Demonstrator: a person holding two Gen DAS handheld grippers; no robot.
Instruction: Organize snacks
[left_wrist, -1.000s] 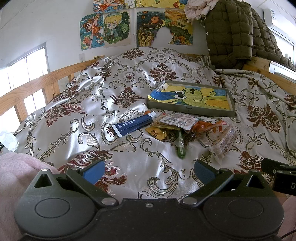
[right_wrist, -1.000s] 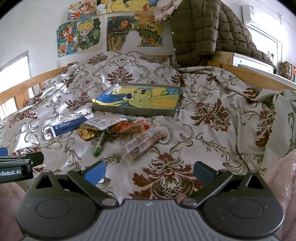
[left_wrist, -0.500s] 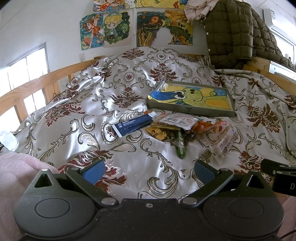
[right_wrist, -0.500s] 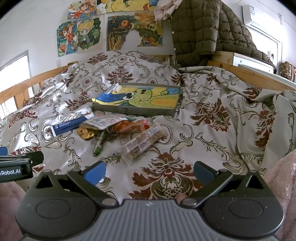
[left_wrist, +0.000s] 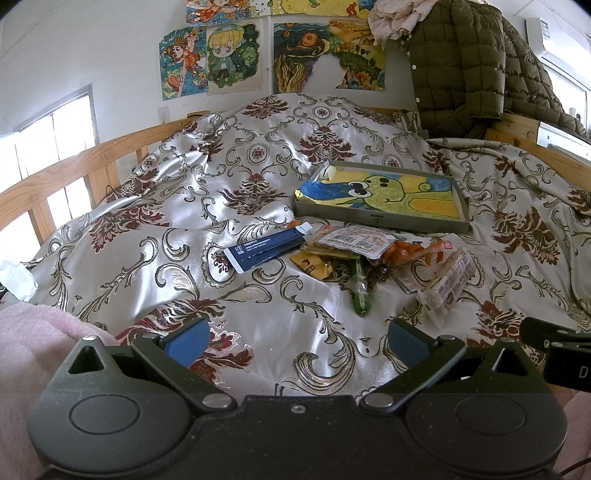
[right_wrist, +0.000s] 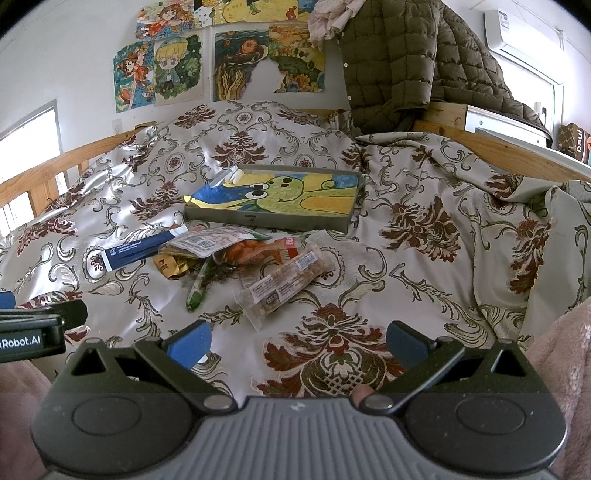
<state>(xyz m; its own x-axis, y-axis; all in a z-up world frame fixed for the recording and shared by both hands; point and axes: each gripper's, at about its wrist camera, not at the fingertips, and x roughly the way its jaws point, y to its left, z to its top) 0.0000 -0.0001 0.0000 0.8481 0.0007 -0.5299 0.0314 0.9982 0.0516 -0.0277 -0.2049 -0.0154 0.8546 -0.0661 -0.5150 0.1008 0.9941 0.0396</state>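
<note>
While both grippers' fingers (left_wrist: 186, 341) (right_wrist: 190, 341) stay spread, one tray (left_wrist: 380, 220), one blue packet (left_wrist: 264, 250), one nut bar (right_wrist: 286, 282).

My right-hand view catches my left gripper (right_wrist: 33, 328) only as a black slab cut by the frame's left edge, its lettering clipped. My left-hand view clips my right gripper (left_wrist: 557, 350) at lower right. In the snack pile (left_wrist: 369, 254), the white-labelled pouch (left_wrist: 354, 240) covers most of the orange packet (left_wrist: 413, 253) and the gold wrapper (left_wrist: 312, 264). The label print is too small for me to read. The green jacket (left_wrist: 472, 66) runs off the top edge.
</note>
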